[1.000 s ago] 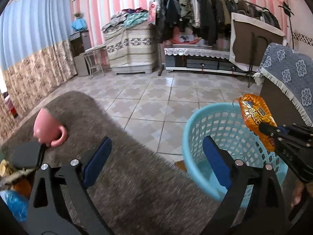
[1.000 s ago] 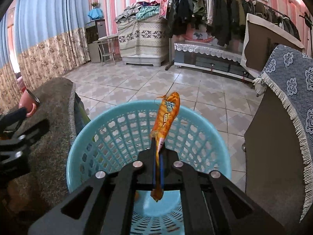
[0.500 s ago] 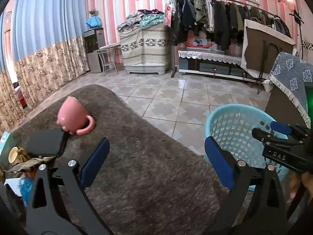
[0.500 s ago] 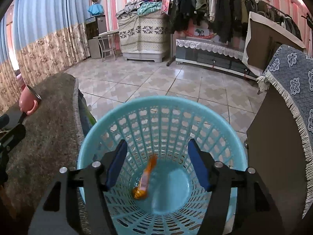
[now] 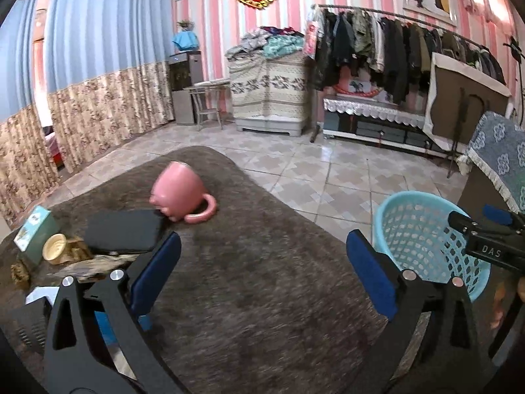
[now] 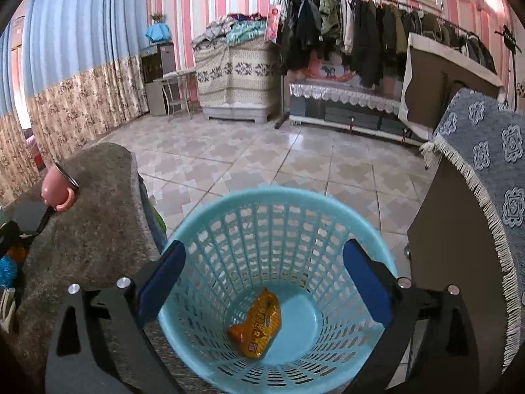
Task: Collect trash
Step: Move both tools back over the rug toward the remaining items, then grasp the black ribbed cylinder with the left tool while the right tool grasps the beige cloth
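Observation:
An orange snack wrapper [image 6: 257, 328] lies on the bottom of the light blue plastic basket [image 6: 331, 203], which stands on the floor beside the table; the basket also shows in the left wrist view [image 5: 410, 203]. My right gripper [image 6: 264, 284] is open and empty above the basket; it shows at the right edge of the left wrist view [image 5: 485, 229]. My left gripper [image 5: 262, 275] is open and empty over the brown furry table cover [image 5: 249, 295].
On the table's left lie a pink mug on its side [image 5: 178, 193], a black flat case [image 5: 123, 231], a teal box [image 5: 36, 231], a tape roll [image 5: 55, 249] and scraps. A cabinet with a blue patterned cloth [image 6: 485, 151] stands right of the basket.
My right gripper opened and dropped the orange wrapper into the basket, where it has settled on the bottom. My left gripper swung left and back over the table.

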`<state>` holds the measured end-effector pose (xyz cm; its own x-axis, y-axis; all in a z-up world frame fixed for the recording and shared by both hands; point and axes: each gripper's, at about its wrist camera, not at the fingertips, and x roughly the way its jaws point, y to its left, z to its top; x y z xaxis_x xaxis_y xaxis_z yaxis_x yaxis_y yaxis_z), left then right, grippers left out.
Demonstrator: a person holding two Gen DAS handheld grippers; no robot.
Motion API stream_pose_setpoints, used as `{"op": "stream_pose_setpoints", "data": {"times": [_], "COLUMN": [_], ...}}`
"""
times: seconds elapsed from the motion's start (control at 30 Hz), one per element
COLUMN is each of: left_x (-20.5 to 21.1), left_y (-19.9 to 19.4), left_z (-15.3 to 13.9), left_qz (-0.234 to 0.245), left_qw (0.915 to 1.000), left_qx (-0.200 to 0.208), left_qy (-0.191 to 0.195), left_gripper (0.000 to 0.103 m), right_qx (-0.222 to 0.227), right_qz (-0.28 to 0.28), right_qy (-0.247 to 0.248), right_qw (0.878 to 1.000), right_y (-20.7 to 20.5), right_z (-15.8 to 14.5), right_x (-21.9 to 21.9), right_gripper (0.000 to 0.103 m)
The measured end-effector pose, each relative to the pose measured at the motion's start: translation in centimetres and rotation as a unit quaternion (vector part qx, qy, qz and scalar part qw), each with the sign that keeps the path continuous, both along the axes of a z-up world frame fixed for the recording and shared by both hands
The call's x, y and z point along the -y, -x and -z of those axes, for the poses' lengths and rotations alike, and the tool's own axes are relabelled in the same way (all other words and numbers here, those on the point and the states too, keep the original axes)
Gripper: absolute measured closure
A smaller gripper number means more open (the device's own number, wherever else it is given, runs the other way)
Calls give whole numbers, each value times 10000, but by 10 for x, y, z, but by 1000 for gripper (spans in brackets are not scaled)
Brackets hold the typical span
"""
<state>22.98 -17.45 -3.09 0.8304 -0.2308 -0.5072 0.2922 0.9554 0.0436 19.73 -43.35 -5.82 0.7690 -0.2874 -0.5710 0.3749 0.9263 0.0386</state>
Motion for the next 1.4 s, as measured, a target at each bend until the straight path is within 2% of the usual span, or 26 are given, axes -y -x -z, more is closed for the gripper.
{"op": "stream_pose_setpoints", "data": {"times": [0.33, 0.43, 0.6, 0.8, 0.97, 1.07, 1.17, 1.4], "left_x": [-83, -114, -157, -195, -229, -255, -272, -302], "left_y": [36, 48, 64, 77, 83, 82, 83, 82], "left_z": [-18, -21, -17, 13, 39, 49, 51, 53], "left_qz": [-632, -871, -1208, -1523, -1770, -2000, -2156, -2399], "left_qw": [9978, 9959, 9924, 9882, 9834, 9783, 9748, 9689], "left_qx": [187, 255, 221, -83, -381, -542, -577, -593], "left_qy": [89, 35, -16, -136, -93, 29, 77, 157], "left_gripper": [5, 5, 5, 5, 5, 5, 5, 5], "right_qx": [517, 597, 637, 563, 374, 253, 113, -168], "right_qz": [-545, -810, -1244, -1676, -2076, -2341, -2564, -3288], "right_qy": [-1, -59, 140, 149, 438, 396, 303, 190], "right_qw": [9972, 9949, 9901, 9841, 9765, 9711, 9660, 9441], "right_y": [19, 22, 20, 20, 19, 17, 14, 9], "right_z": [-17, -17, -15, -3, 1, 6, 12, 33], "right_x": [-56, -76, -119, -164, -200, -222, -242, -298], "right_gripper": [4, 4, 4, 4, 4, 4, 4, 4]}}
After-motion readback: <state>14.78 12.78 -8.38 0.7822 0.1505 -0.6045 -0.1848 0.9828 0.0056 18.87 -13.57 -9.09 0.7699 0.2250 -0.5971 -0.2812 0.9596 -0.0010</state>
